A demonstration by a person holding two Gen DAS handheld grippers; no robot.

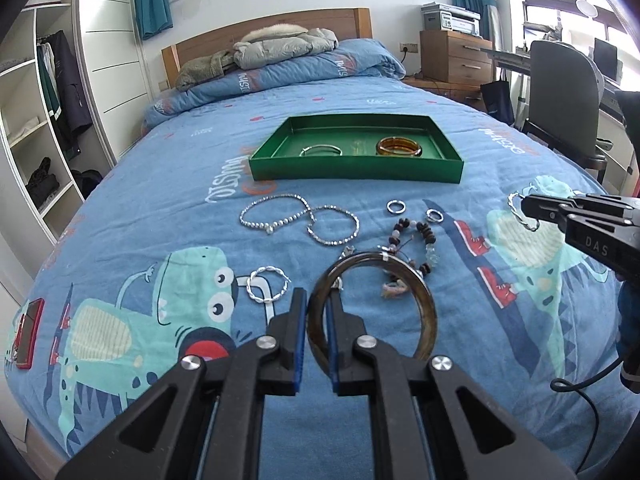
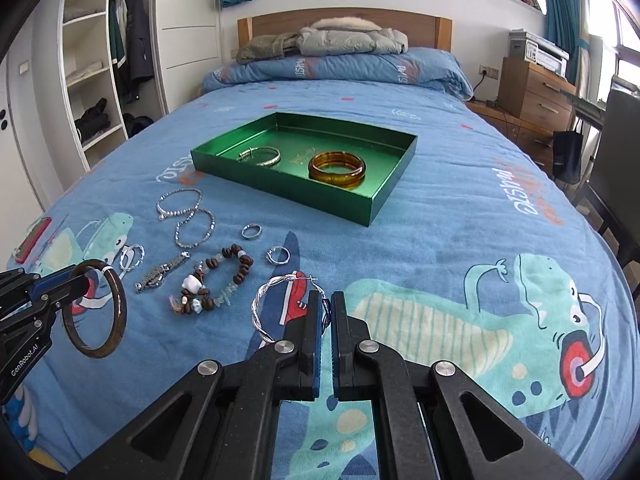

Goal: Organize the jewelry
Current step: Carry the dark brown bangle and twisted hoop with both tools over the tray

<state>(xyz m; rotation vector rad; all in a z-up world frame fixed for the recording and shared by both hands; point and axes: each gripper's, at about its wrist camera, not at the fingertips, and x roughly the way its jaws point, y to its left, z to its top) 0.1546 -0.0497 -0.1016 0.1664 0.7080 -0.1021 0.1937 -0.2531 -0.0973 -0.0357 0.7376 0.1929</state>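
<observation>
On the blue dinosaur-print bedspread (image 1: pixel 460 128), the jewelry lay in a loose spread below the green tray (image 1: pixel 356 168).

Far left, at about nine o'clock from the middle of the spread, a twisted silver hoop (image 1: pixel 267 285) lay flat on the cover. Above it, toward eleven o'clock, a silver bead necklace (image 1: pixel 274 214) touched a silver chain bracelet (image 1: pixel 334 226).

The left gripper (image 1: pixel 317 304) was clamped on the near rim of a dark brown bangle (image 1: pixel 374 304), its blue pads nearly together with only the rim between them; the bangle stood lifted, off the cover. From the right wrist view the same bangle (image 2: pixel 98 312) hung from that gripper's tips.

At twelve o'clock the tray held a silver bangle (image 1: pixel 321 150) at its left and stacked amber bangles (image 1: pixel 399 147) at its right.

Right of centre lay a brown bead bracelet (image 1: pixel 416 240), with two small silver rings (image 1: pixel 395 206) at one o'clock from it.

At three o'clock the right gripper (image 2: pixel 326 308) was pinched fully closed on the thin wire of a second twisted silver hoop (image 2: pixel 266 312), which stuck out to the left of its fingers, above the cover.
</observation>
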